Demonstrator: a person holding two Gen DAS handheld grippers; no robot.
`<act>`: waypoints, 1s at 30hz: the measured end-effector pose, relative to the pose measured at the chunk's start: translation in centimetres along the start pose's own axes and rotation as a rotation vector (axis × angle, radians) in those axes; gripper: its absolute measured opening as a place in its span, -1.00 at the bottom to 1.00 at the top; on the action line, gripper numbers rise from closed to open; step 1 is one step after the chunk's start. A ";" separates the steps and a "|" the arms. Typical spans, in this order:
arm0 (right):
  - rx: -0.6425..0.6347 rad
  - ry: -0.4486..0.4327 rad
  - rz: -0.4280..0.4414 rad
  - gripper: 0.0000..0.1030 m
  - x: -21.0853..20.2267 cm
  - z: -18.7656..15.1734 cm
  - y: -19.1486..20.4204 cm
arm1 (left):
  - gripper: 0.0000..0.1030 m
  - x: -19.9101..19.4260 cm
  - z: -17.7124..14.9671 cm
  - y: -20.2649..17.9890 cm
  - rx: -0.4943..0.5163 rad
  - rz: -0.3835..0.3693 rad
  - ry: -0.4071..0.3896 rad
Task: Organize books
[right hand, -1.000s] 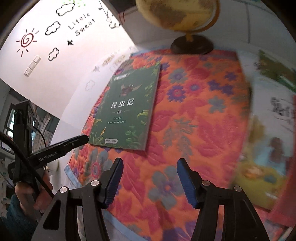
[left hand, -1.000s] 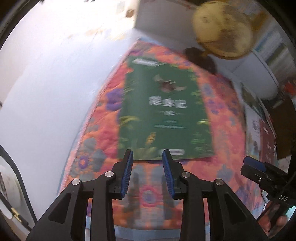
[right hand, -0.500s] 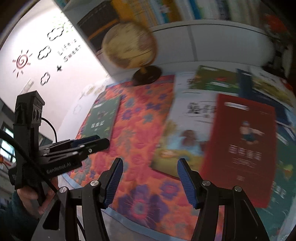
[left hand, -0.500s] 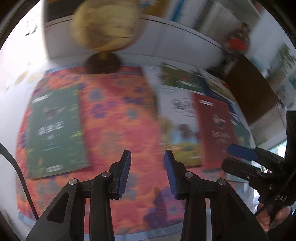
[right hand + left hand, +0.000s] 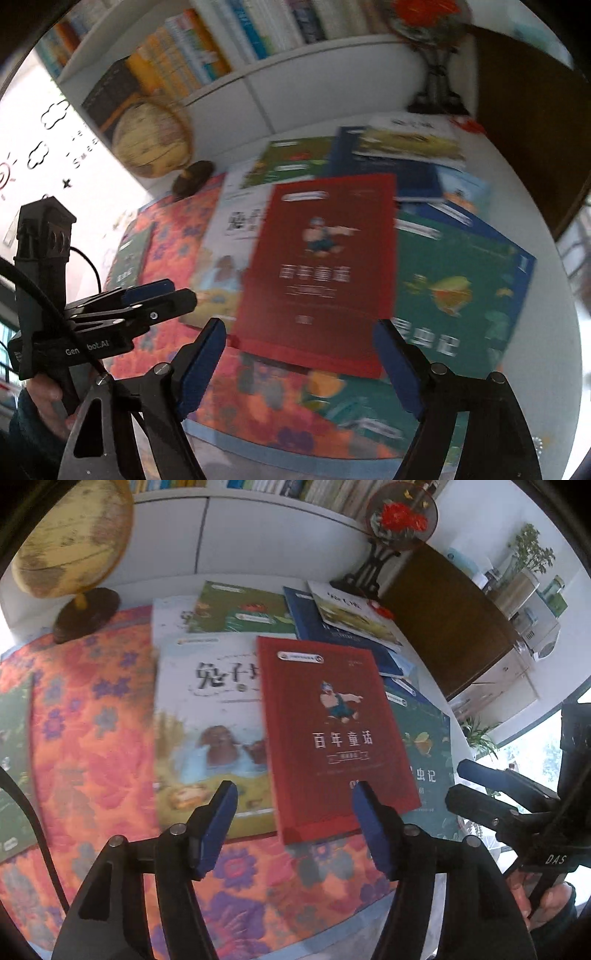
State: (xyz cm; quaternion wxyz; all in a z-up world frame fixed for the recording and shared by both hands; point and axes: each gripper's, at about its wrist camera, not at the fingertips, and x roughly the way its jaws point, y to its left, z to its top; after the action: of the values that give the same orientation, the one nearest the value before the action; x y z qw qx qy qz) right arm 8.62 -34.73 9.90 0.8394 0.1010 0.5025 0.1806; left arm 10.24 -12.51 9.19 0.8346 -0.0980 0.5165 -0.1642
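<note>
A red book (image 5: 328, 731) lies on top of a spread of overlapping books, partly covering a white picture book (image 5: 207, 716) and a teal-green book (image 5: 424, 753). My left gripper (image 5: 293, 797) hovers over the red book's near edge, its jaws opening with nothing gripped between them. The right gripper (image 5: 491, 786) shows at the right, held by a hand. In the right wrist view the right gripper (image 5: 299, 328) also hangs above the red book (image 5: 321, 266), jaws opening and empty. The left gripper (image 5: 159, 295) is at its left. A single green book (image 5: 11, 757) lies far left.
An orange floral cloth (image 5: 92, 720) covers the left of the table. A globe (image 5: 70, 535) stands at the back left and a round fan ornament on a stand (image 5: 399, 513) at the back right. A dark wooden cabinet (image 5: 443, 620) is beside it. A bookshelf (image 5: 221, 40) runs behind.
Both grippers have swung to the right, away from the lone green book on the cloth and over to the pile with the red book. Both pairs of jaws stand wider.
</note>
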 end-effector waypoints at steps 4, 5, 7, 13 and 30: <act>0.016 0.019 -0.045 0.56 0.6 0.1 -2.2 | 0.22 2.0 0.3 -0.9 0.013 0.018 0.023; 0.014 0.024 -0.064 0.56 0.9 0.2 -2.5 | 0.22 2.6 0.4 -0.8 0.011 0.024 0.031; 0.001 0.039 -0.101 0.56 1.7 0.2 -3.1 | 0.22 3.5 0.5 -0.9 0.006 0.026 0.041; -0.029 0.096 -0.125 0.14 4.4 0.2 -3.8 | 0.00 6.0 0.5 -0.8 -0.005 0.030 0.076; -0.043 0.133 -0.092 -0.08 7.4 -0.1 -3.6 | 0.00 7.5 -0.7 -1.5 0.041 0.067 0.091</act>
State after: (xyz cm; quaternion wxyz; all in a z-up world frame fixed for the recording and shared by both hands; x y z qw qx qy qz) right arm 12.40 -35.07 2.58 0.8136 0.0475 0.5574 0.1587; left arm 12.49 -16.69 3.19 0.8172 -0.0560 0.5535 -0.1508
